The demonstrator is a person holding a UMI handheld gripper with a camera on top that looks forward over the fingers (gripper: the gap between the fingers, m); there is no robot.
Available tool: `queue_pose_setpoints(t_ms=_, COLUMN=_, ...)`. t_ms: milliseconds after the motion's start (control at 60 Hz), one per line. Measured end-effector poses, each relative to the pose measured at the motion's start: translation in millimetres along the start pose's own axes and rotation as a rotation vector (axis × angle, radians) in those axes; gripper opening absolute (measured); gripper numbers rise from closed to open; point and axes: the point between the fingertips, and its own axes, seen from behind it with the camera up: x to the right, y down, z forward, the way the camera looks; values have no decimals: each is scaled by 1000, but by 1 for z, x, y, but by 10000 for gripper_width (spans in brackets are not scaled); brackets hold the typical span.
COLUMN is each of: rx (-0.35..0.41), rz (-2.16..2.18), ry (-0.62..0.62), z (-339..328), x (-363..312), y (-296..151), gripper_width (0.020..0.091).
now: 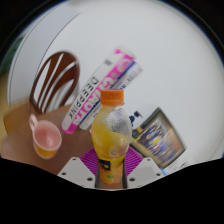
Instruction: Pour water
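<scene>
A chair [55,80] with a dark slatted back stands farthest left, beyond the table [20,140] edge. Just in front of it, near that edge, a pink cup [46,139] sits upright on the wooden top, well apart from the gripper [110,170] and with bare table around it. Right of the cup, a long box [100,92] with pink and white print lies tilted, running up and away toward the pale wall; its lower end comes near the cup's rim. In the middle, a bottle [110,140] of orange liquid with an orange cap stands upright between the two fingers [82,172], its base against the magenta pads. Whether both fingers press on it or merely flank it cannot be told. Right of the bottle, just beside it, lies a dark packet [160,138] with yellow trim, tilted, close to the right finger. Little free room remains on that side; the left side toward the cup is more open.
</scene>
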Motion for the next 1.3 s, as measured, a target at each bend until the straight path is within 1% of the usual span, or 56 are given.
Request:
queue_pose_setpoints(t_ms=33, rx=4, rz=122, ry=-21, z=-2, x=-10, y=3, gripper_width=304)
queue_pose_setpoints(t_ms=117, rx=24, rz=357, ry=-125, z=5, x=-19, y=12, gripper_width=304)
queue_pose_setpoints(t_ms=167, rx=21, rz=457, ry=-146, z=8, x=-33, y=21, gripper_width=303)
queue_pose_setpoints(t_ms=233, rx=39, rz=554, ry=-196, z=18, x=-44, y=32, gripper_width=301)
queue_pose_setpoints(t_ms=317, rx=43, rz=618, ry=-210, z=31, x=-61, y=49, gripper_width=302)
queue_pose_setpoints(t_ms=417, rx=15, rz=698, ry=-218, z=46, x=-80, y=73, gripper_width=306)
queue_pose_setpoints(t_ms=450, rx=64, rz=721, ry=-201, z=45, x=-77, y=71, gripper_width=314)
queue_pose_setpoints(t_ms=533, rx=90, rz=742, ry=-181, z=43, x=-77, y=74, gripper_width=330)
queue_pose_setpoints(t_ms=550, rx=94, rz=746, ry=-175, z=43, x=-76, y=74, gripper_width=369)
queue_pose_setpoints(t_ms=567, rx=94, rz=749, ry=-171, z=42, x=-76, y=75, gripper_width=372)
queue_pose_setpoints(t_ms=583, rx=92, rz=751, ry=-167, z=43, x=-76, y=74, gripper_width=392)
queue_pose_setpoints(t_ms=617, rx=84, rz=753, ry=-163, z=42, x=-76, y=74, gripper_width=461)
queue_pose_setpoints(t_ms=633, rx=74, rz=753, ry=-164, z=42, x=-77, y=76, gripper_width=474)
queue_pose_setpoints(t_ms=650, rx=55, rz=754, ry=-166, z=42, x=-78, y=79, gripper_width=538)
queue_pose_setpoints(t_ms=667, rx=32, rz=757, ry=-168, z=42, x=-80, y=83, gripper_width=569)
queue_pose_setpoints(t_ms=700, rx=-9, rz=760, ry=-174, z=40, x=-82, y=89, gripper_width=686)
queue_pose_setpoints(t_ms=750, rx=-39, rz=766, ry=-173, z=32, x=-79, y=94, gripper_width=862)
queue_pose_setpoints(t_ms=767, rx=-50, rz=770, ry=-170, z=28, x=-78, y=96, gripper_width=831)
queue_pose_setpoints(t_ms=783, rx=-61, rz=774, ry=-165, z=24, x=-75, y=97, gripper_width=822)
queue_pose_setpoints(t_ms=833, rx=-89, rz=782, ry=-156, z=6, x=-68, y=98, gripper_width=859)
queue_pose_setpoints(t_ms=867, rx=-102, rz=784, ry=-158, z=-9, x=-63, y=99, gripper_width=861)
queue_pose_setpoints(t_ms=1117, rx=-221, rz=751, ry=-152, z=-160, x=-43, y=99, gripper_width=852)
queue_pose_setpoints(t_ms=1217, rx=-258, rz=750, ry=-124, z=-207, x=-34, y=106, gripper_width=853)
queue_pose_setpoints(t_ms=1300, rx=-281, rz=737, ry=-89, z=-231, x=-23, y=116, gripper_width=852)
